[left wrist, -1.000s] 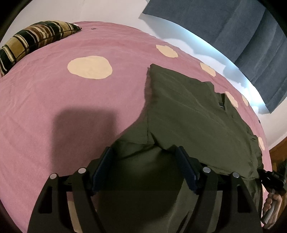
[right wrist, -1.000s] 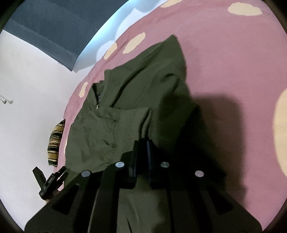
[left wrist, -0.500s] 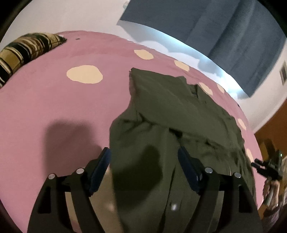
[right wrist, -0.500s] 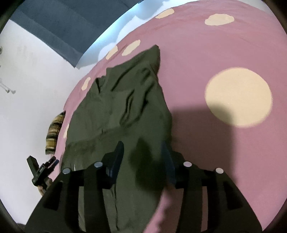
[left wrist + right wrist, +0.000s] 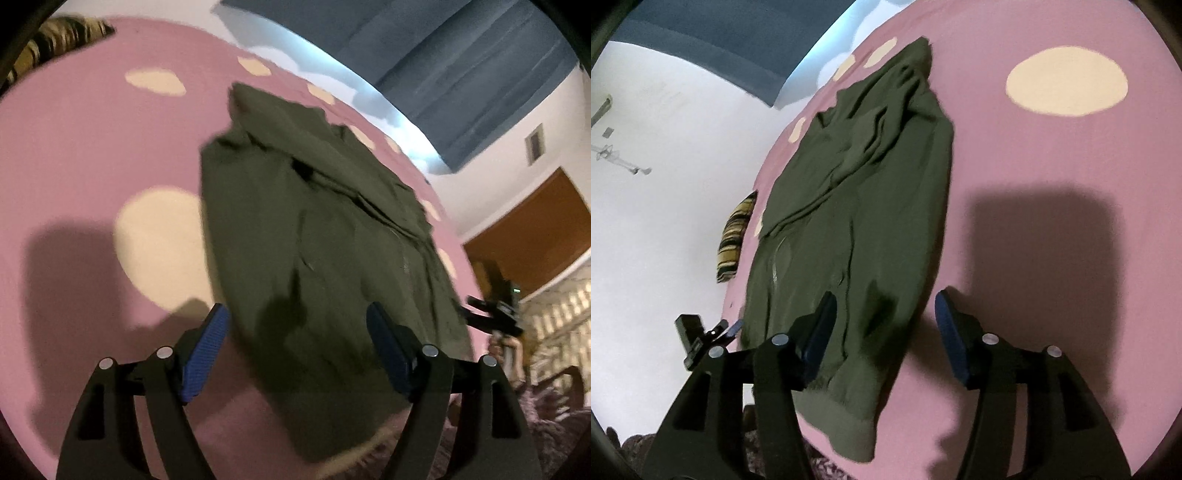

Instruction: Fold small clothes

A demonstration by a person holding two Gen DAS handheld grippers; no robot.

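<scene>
An olive green jacket [image 5: 325, 229] lies spread flat on a pink bedspread [image 5: 74, 155] with cream dots. It also shows in the right wrist view [image 5: 857, 192], with its ribbed hem [image 5: 846, 432] near the bed's front edge. My left gripper [image 5: 299, 347] is open and empty, held above the jacket's near part. My right gripper [image 5: 886, 328] is open and empty, above the jacket's near right edge. The right gripper also shows at the far right of the left wrist view [image 5: 495, 317], and the left gripper at the lower left of the right wrist view [image 5: 701, 336].
A striped pillow [image 5: 48, 40] lies at the far left corner of the bed; it also shows in the right wrist view [image 5: 733, 236]. A dark blue curtain [image 5: 443, 62] hangs on the white wall behind. A wooden door [image 5: 532, 236] stands at the right.
My right gripper let go of the jacket's hem and opened. Both grippers drew back toward the bed's near edge. The jacket dropped and now lies flat.
</scene>
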